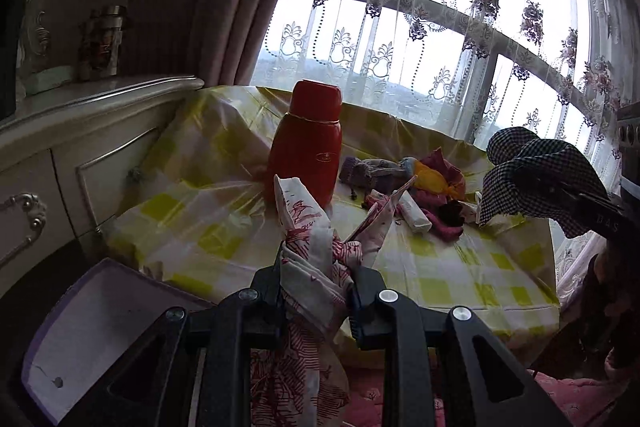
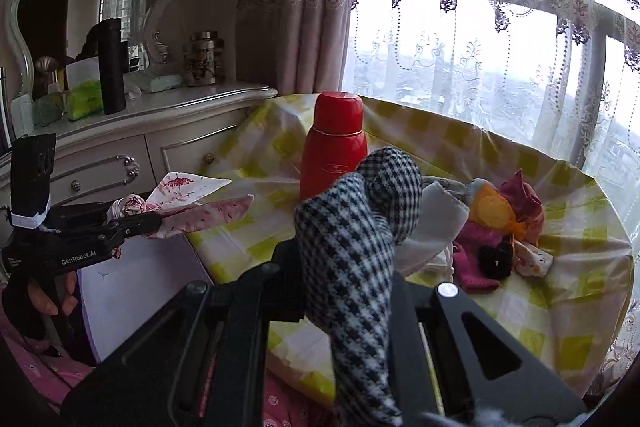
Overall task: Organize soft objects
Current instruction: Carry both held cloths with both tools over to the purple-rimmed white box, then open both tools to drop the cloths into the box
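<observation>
My left gripper is shut on a white cloth with red print, held above the front edge of the table; the right wrist view shows the gripper and the cloth at the left. My right gripper is shut on a black-and-white checked cloth, which the left wrist view shows at the right. A pile of soft items lies on the table: pink, maroon, orange, black and grey pieces. It also shows in the left wrist view.
A red thermos stands on the table with the yellow-checked cover. A white lilac-rimmed box sits low at the left. A cream dresser with a jar, a black bottle and a mirror stands left. Curtains and a window lie behind.
</observation>
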Tool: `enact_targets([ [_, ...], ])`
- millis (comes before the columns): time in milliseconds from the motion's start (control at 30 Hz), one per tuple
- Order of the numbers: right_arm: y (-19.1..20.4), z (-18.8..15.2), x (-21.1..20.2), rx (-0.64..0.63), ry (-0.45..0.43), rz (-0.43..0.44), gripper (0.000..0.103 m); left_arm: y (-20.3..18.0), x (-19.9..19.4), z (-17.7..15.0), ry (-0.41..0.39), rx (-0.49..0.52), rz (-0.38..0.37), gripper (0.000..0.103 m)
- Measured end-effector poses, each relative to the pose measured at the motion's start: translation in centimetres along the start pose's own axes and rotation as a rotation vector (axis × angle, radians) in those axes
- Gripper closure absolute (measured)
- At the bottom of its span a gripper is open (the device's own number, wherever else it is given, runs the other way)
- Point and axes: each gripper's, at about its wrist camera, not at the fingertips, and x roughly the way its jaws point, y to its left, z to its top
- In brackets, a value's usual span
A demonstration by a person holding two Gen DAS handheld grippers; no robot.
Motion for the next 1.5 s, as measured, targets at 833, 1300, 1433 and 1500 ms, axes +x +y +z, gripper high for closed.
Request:
enact_targets([
  [833,17.7,-2.7,10.9,-0.331,0.334,0.507,0.090,10.4,-1.5,-5.3,0.188,-0.170,0.356,0.077],
  [1300,18.8,-6.6,18.6,-0.181,0.639,0.634,0.060,14.7,1.2,-9.1,0.492,-0.303,0.587,0.044],
  [1433,14.7,-5.7,18.0,-0.017,0.594,0.648,0.040,15.1,0.6,-8.1,0.479,-0.292,0.753,0.044],
  [1500,11.2,-4.7,17.1,0.044,0.528,0.600,0.037,14.3,0.6,-6.7,0.437,-0.250,0.746,0.040],
])
